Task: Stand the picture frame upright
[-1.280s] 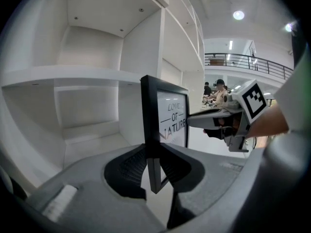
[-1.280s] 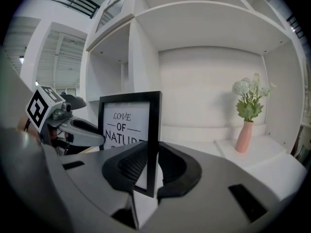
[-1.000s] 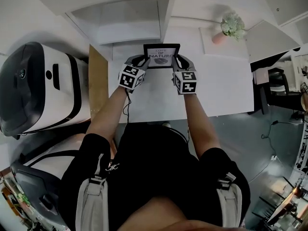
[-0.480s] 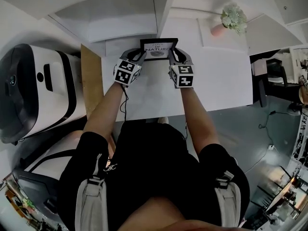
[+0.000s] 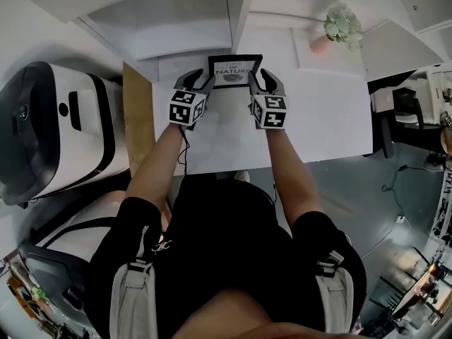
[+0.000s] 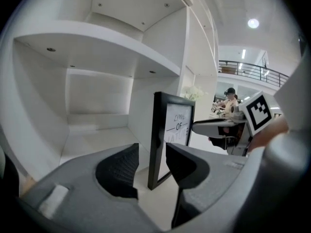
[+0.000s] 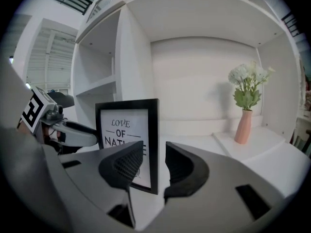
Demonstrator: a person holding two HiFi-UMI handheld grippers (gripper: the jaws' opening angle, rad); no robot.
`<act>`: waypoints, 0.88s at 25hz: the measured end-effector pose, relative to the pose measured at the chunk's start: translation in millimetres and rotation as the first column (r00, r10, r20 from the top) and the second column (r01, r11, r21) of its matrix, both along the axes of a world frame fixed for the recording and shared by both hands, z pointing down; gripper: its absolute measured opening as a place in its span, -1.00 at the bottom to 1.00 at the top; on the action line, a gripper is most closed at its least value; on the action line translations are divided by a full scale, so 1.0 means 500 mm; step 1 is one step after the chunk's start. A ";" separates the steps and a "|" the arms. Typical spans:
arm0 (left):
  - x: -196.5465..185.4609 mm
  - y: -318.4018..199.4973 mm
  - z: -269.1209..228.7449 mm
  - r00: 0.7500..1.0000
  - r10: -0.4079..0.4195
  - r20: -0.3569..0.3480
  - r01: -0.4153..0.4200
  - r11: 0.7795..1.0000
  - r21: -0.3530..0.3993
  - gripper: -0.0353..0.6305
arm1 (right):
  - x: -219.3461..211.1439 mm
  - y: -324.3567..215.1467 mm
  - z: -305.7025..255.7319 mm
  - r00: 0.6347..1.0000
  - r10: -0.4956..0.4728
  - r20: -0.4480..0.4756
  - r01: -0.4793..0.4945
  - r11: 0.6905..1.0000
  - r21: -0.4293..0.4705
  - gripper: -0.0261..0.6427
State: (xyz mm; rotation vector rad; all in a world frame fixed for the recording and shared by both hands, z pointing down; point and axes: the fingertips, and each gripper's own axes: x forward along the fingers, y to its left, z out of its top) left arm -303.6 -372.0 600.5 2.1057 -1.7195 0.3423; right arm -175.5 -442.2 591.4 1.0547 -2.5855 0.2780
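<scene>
Picture frame [image 5: 235,70] stood upright on the white table [image 5: 318,126], at the back by the shelf [image 5: 183,27]. Left gripper [image 5: 203,82] and right gripper [image 5: 258,81] each had one side edge between jaws just opened wide, pads off it.

so the left tool [image 6: 151,154] has its jaws apart, they've just been opening, and the near edge of the black picture frame [image 6: 174,125] sits in the gap between the dark ribbed pads [image 6: 119,169] with neither one pressing on it. frame stands upright on the white surface [image 6: 97,137], print reads LOVE OF, the rest is cut off by the jaw. right tool [image 6: 206,126] with its marker cube is at the frame's far edge. white shelf unit [image 6: 97,42] behind, white flowers [image 6: 193,92] poking over the frame's top
</scene>
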 end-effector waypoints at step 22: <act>0.091 0.298 -0.388 0.939 -0.322 0.120 0.255 0.886 0.387 -0.84 | 0.098 0.259 -0.371 0.960 -0.156 0.232 0.089 0.957 0.277 -0.92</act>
